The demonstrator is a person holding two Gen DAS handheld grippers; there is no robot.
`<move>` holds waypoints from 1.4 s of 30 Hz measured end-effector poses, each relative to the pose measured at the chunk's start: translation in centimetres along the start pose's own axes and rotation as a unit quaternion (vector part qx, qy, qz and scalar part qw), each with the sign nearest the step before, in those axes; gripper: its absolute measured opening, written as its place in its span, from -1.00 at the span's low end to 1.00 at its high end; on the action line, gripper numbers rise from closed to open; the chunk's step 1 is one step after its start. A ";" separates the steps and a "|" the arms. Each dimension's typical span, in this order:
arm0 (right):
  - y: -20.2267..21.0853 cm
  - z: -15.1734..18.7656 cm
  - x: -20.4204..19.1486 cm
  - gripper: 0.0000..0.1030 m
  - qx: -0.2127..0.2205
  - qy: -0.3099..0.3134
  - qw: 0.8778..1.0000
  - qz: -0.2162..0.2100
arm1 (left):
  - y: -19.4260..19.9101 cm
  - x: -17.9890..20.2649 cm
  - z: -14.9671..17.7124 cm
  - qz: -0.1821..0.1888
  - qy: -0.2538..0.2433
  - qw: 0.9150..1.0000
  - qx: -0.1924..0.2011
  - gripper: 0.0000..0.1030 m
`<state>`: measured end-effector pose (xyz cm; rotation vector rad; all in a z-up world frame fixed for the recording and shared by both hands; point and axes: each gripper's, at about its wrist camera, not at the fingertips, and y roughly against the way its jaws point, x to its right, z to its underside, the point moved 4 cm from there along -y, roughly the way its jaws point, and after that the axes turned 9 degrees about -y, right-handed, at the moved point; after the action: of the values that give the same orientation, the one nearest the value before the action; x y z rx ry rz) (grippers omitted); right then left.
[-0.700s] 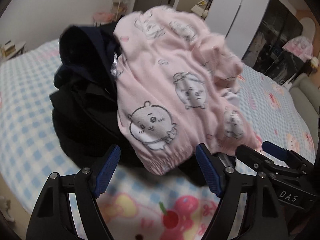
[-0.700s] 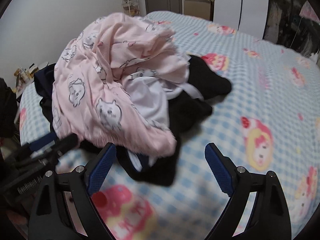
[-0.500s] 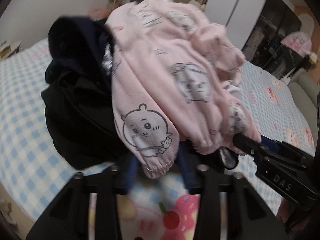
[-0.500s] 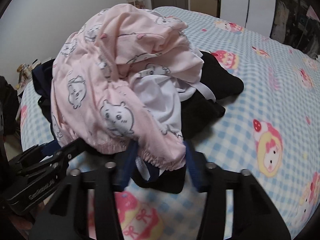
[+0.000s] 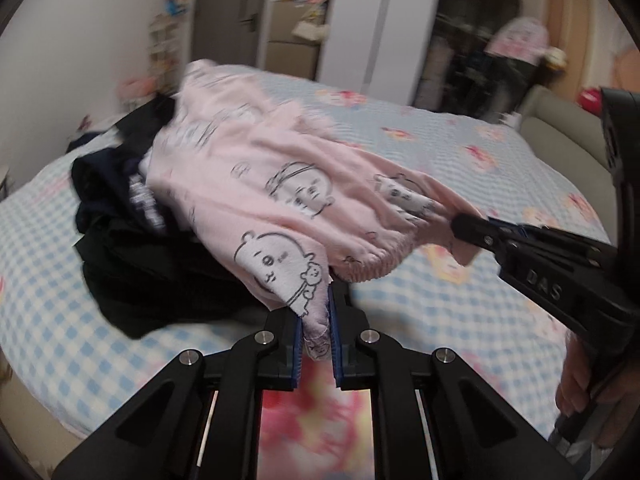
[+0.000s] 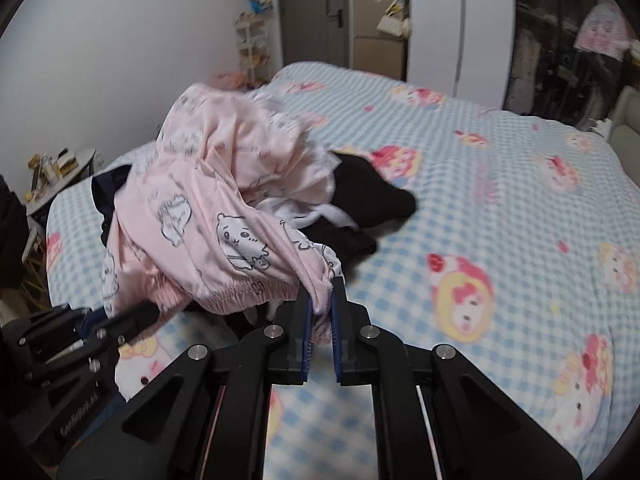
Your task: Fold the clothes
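Observation:
A pink garment with cartoon animal prints (image 5: 280, 184) lies over a heap of dark clothes (image 5: 132, 264) on the bed. My left gripper (image 5: 316, 332) is shut on one corner of its elastic hem. My right gripper (image 6: 320, 312) is shut on the other end of the hem of the pink garment (image 6: 208, 216). The hem hangs stretched between the two grippers, lifted off the heap. The right gripper also shows in the left wrist view (image 5: 472, 226), and the left gripper in the right wrist view (image 6: 136, 314). White cloth (image 6: 288, 208) and black clothes (image 6: 368, 196) lie under the pink one.
The bed has a blue-and-white checked cover with cartoon prints (image 6: 500, 216). A white wardrobe (image 6: 460, 20) and a door stand beyond it. A small cluttered side table (image 6: 56, 172) is at the left, and a grey sofa (image 5: 568, 140) at the right.
Both grippers went from open to shut on the pink garment's hem. They have since lifted and pulled it toward me, stretching the hem off the heap.

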<state>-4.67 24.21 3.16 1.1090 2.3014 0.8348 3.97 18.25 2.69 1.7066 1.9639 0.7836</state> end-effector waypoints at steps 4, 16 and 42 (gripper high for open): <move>3.9 2.5 4.6 -0.87 0.010 -0.038 0.999 0.029 | -0.2 3.0 -3.1 0.031 -0.050 0.998 -0.030 -0.78; 15.5 11.8 19.4 -0.87 0.030 -0.174 0.976 0.126 | -2.0 23.5 3.0 0.180 -0.169 0.967 -0.070 -0.78; 11.6 21.0 19.4 -0.17 -0.095 -0.196 0.974 0.069 | -2.3 11.5 5.6 0.078 -0.038 0.994 -0.070 -0.78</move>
<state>3.33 52.41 -6.43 1.2327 1.8007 0.7858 4.06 30.18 -2.49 1.7950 1.6990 0.8749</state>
